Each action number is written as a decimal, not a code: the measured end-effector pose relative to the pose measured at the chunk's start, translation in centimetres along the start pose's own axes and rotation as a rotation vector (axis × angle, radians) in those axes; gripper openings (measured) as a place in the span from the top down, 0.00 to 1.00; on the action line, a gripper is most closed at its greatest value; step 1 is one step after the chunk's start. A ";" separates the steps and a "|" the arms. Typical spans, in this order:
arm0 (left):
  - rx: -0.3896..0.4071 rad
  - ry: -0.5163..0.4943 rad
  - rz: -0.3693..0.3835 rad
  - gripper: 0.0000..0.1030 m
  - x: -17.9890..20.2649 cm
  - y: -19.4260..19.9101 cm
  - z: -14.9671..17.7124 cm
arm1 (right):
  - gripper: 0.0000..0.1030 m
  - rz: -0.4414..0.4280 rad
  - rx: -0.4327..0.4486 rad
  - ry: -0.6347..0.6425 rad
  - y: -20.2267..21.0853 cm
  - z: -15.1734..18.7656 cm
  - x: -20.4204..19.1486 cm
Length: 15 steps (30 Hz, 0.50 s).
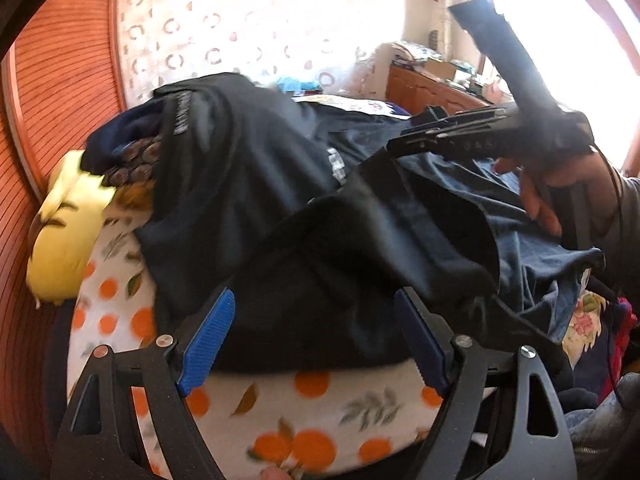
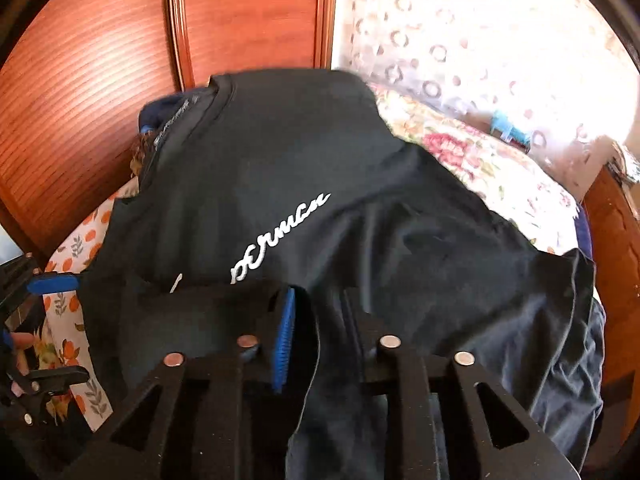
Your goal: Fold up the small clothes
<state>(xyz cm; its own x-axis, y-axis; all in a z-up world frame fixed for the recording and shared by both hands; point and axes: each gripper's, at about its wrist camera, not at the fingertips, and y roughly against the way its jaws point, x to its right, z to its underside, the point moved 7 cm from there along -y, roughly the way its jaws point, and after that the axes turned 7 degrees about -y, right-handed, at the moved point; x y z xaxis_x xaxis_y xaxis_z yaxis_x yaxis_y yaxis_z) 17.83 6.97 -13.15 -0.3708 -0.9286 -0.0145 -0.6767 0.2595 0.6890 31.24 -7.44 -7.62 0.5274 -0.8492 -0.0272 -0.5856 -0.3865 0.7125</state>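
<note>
1. Our left gripper [image 1: 316, 344] points down at a slant, with its two blue pads far apart. A fold of the black shirt [image 1: 304, 288] lies between them, but neither pad presses on it, so this gripper holds nothing.
2. Our right gripper [image 2: 320, 336] also points down at a slant. Its jaws are only a little apart. Black cloth hangs over the blue pad and between the fingers. We cannot tell if the pads squeeze it or if it just drapes there.
3. In the left camera we see the right gripper [image 1: 404, 140] from the side, lying almost flat above the shirt. A hand [image 1: 560, 192] holds its handle with the fingers curled under.
4. The black shirt [image 2: 320, 208] is spread over a heap of other dark clothes on the bed. Its neck hole is at the far end, near the wooden wardrobe [image 2: 100, 80].
5. White curly writing [image 2: 280, 236] runs across the shirt. The near end is hidden by a fold, and we cannot read the word for sure.
6. A label strip near the collar [image 1: 182, 114] has letters too blurry to read.
7. Under the clothes lies a white sheet with oranges [image 1: 320, 408] printed on it.
</note>
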 end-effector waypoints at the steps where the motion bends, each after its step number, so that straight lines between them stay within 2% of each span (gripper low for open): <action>1: -0.005 -0.014 -0.002 0.20 0.2 -0.5 -0.5 | 0.67 -0.004 0.005 -0.009 0.5 0.4 0.3; 4: -0.029 -0.041 -0.019 0.20 0.2 -1.6 -1.2 | 0.64 -0.033 0.010 -0.016 2.6 2.1 0.8; 7: -0.045 -0.059 -0.037 0.20 -0.1 -2.0 -1.5 | 0.64 -0.087 -0.031 0.015 3.6 4.3 0.3; 11: -0.034 -0.056 -0.044 0.20 -0.6 -1.8 -2.0 | 0.64 -0.145 -0.063 0.082 4.6 6.9 -0.4; 13: -0.022 -0.052 -0.025 0.20 -0.9 -1.6 -2.3 | 0.64 -0.164 -0.082 0.091 4.3 7.7 -0.3; 14: -0.018 -0.050 -0.010 0.21 -0.9 -1.6 -2.6 | 0.64 -0.177 -0.089 0.087 4.1 8.0 -0.2; 15: -0.015 -0.054 0.001 0.30 -0.8 -1.5 -2.9 | 0.64 -0.182 -0.092 0.081 3.9 8.1 -0.1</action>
<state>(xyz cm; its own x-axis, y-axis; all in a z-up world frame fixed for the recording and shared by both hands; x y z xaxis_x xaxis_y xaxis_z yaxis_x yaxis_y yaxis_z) 20.98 6.58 -12.10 -0.4058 -0.9125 -0.0524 -0.6667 0.2563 0.6999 23.92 -11.78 -10.50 0.6690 -0.7354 -0.1079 -0.4191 -0.4931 0.7623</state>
